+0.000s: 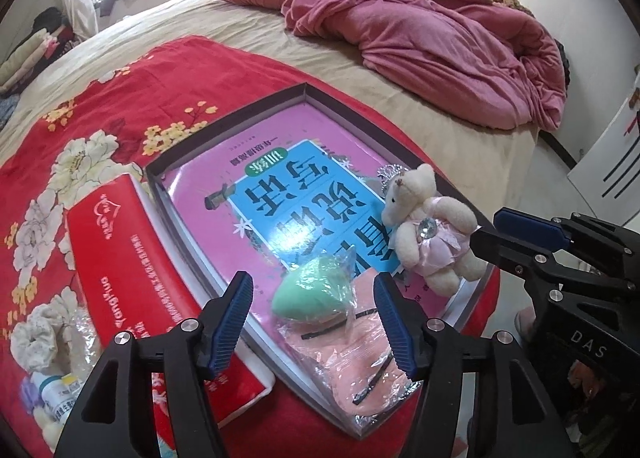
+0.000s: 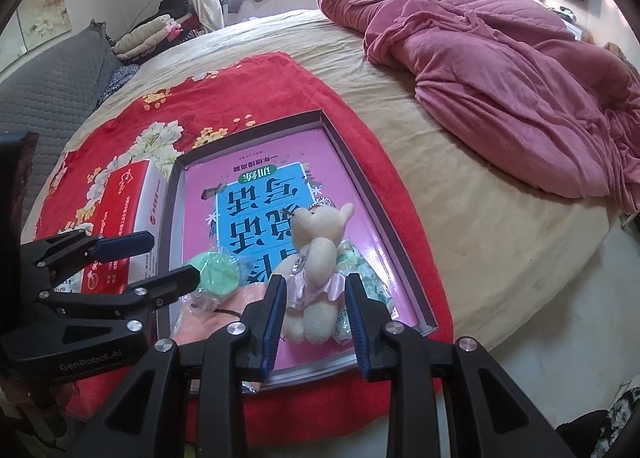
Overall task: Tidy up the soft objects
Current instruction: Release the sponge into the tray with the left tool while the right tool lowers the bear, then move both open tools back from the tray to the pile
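Bedding carries the whole layout: a red floral blanket [image 1: 120, 98] lies spread on a bed [image 1: 248, 30], and a crumpled pink duvet [image 1: 420, 26] lies at the far right.

Left zone. At the near left edge of the blanket, the left wrist view shows a white fluffy item [image 1: 38, 334] beside a small bottle [image 1: 56, 390]. To their right, a red tissue box [image 1: 132, 258] lies alongside the left wall of a shallow tray [image 1: 224, 138].

Centre zone. The tray holds a pink book [image 1: 280, 162] with a blue cover panel. At the near end of the book, a green sponge [image 1: 308, 290] in clear wrapping rests partly on a pink packet [image 1: 352, 354], also wrapped. The left tool [image 1: 316, 326] is spread, with its blue pads on either side of the sponge and packet. Neither pad presses on them, and a gap shows at each side.

Right zone. A small cream teddy bear [image 1: 428, 226] in a pink skirt sits upright on the near right part of the book, with a small silver tiara [image 1: 394, 176] touching its head. In the right wrist view, the right tool [image 2: 316, 326] straddles the bear [image 2: 316, 270]. Its pads stand just beside the bear's legs and skirt, spread, with a visible gap on the right side. Whether the left pad touches the skirt cannot be told. A patterned wrapped packet [image 2: 368, 282] lies just right of the bear.
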Motion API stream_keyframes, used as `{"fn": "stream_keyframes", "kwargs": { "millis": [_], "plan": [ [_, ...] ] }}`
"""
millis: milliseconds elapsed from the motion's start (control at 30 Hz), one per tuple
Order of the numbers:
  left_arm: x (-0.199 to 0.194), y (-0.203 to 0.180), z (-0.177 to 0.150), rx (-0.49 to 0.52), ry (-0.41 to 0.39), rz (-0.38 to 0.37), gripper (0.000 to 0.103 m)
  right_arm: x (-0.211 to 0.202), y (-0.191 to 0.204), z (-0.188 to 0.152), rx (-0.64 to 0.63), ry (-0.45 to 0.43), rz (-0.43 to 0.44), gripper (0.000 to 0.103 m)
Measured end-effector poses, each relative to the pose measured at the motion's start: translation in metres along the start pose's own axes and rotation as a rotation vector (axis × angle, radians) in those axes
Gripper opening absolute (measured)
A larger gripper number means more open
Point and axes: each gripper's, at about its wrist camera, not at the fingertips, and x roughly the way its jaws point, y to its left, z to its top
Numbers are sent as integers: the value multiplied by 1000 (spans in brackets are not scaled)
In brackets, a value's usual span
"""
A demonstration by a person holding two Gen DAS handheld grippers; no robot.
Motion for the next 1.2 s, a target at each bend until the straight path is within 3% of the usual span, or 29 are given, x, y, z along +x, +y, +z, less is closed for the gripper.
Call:
{"fn": "stream_keyframes", "kwargs": {
  "millis": [267,367,700,1200],
  "plan": [
    [-27,3,-3,-3,-54,2,66,-14,5,-3,8,-25,-11,30],
    [-42,3,-6,2,-76,5,76,-23,10,-4,8,-40,-13,31],
    [-100,19,-19,-26,-154,5,76,-60,40,-2,-22,-113,-30,40],
    [-180,93,-77,-137,-221,118,77,-115,111,7,-64,-220,55,42]
  ]
}}
